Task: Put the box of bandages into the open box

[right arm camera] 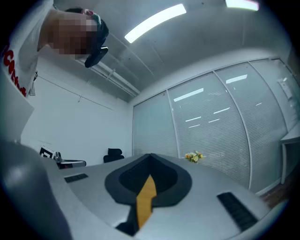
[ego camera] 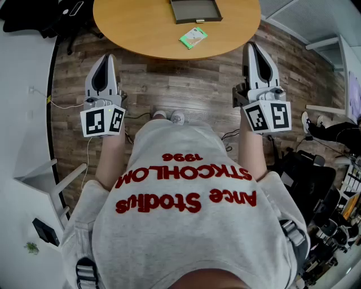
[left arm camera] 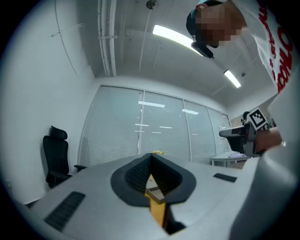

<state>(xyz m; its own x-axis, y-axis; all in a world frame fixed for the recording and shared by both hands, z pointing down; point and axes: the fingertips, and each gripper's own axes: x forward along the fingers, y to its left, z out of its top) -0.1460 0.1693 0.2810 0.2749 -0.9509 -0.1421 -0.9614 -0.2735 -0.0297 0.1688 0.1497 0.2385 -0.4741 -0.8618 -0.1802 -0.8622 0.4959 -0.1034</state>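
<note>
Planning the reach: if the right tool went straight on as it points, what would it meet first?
Probably nothing nearby: the right tool, shut, aims over the table edge, likely above it, toward the blinds. Depth is unclear.

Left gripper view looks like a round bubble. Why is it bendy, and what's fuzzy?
Left gripper view: wide lens bows the window blinds, darkens corners; the close left tongs look soft; ceiling light glares. Right gripper view: same bend, right tongs blurred. Head view: sharp, evenly lit.

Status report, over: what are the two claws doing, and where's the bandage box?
Left gripper and right gripper shut, empty, short of the table. Box of bandages on table beside open box, untouched. Nothing in the way.
</note>
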